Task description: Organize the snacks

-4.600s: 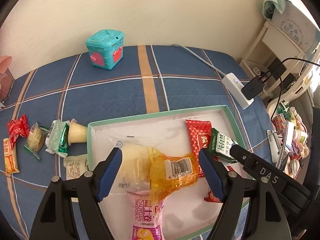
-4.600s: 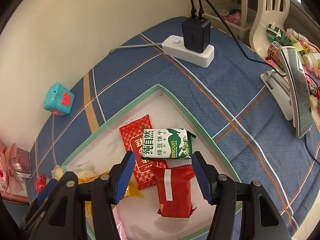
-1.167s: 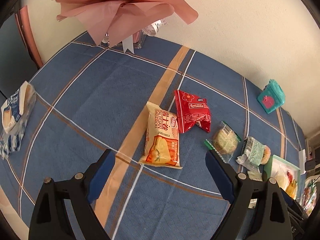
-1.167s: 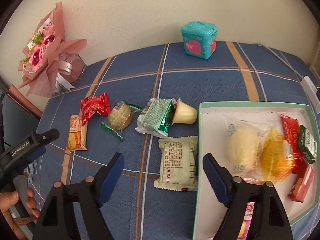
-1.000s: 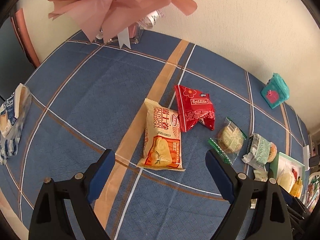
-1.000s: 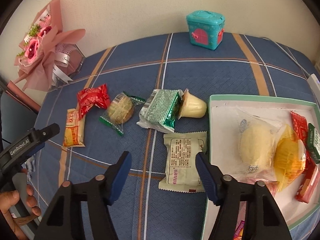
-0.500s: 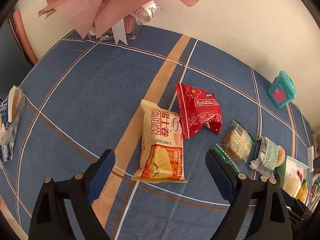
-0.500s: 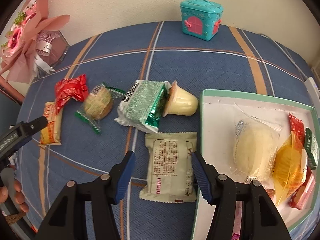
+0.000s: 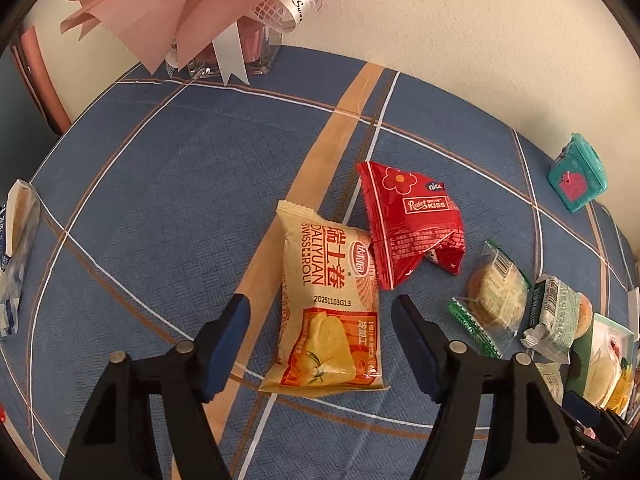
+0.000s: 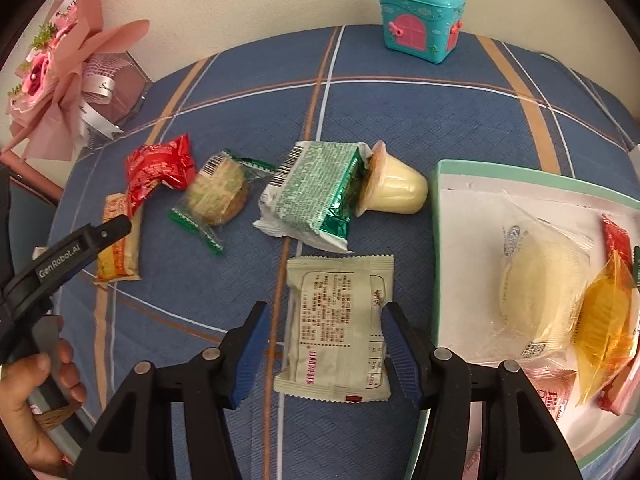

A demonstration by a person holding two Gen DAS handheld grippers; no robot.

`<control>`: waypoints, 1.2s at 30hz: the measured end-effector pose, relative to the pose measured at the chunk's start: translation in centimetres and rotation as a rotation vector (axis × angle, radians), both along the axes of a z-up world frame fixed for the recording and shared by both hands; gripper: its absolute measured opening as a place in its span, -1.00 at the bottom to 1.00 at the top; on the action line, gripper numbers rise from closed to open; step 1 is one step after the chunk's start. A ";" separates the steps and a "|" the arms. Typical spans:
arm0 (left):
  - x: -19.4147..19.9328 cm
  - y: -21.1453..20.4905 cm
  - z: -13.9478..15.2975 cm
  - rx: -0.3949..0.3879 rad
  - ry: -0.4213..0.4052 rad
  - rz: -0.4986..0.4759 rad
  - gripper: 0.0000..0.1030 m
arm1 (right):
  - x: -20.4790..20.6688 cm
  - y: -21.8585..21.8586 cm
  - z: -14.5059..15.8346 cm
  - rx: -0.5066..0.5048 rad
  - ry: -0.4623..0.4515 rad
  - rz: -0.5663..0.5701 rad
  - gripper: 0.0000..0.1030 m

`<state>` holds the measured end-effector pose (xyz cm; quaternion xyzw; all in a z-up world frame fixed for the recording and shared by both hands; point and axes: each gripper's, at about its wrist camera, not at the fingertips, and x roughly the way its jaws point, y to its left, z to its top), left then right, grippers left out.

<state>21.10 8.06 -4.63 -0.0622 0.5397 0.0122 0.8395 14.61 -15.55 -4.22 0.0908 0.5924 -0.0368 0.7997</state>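
Note:
My left gripper is open with its jaws on either side of a yellow Swiss roll packet lying on the blue checked cloth. A red Kiss packet lies just beyond it. My right gripper is open astride a pale green packet lying label-up. Past it lie a green foil packet, a pudding cup and a wrapped round biscuit. The mint-rimmed tray on the right holds several snacks.
A pink bouquet in a glass vase stands at the back left. A teal toy house stands by the wall. A blue-and-white bag lies at the cloth's left edge. The left gripper's body shows in the right wrist view.
Both grippers have moved down and closer to the cloth. The left jaws have narrowed around the Swiss roll packet; the right jaws now straddle the pale green packet.

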 end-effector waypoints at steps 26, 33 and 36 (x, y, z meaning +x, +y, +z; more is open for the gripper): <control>-1.6 0.8 0.4 -0.069 0.122 -0.054 -0.15 | -2.5 1.8 -0.9 -0.051 0.037 0.019 0.06; -3.5 1.0 1.6 -0.051 0.146 -0.089 -0.16 | -4.3 1.8 0.7 -0.021 0.016 0.011 0.06; -4.4 1.2 1.6 -0.051 0.161 -0.095 -0.17 | -5.2 1.8 1.4 -0.006 0.008 0.010 0.06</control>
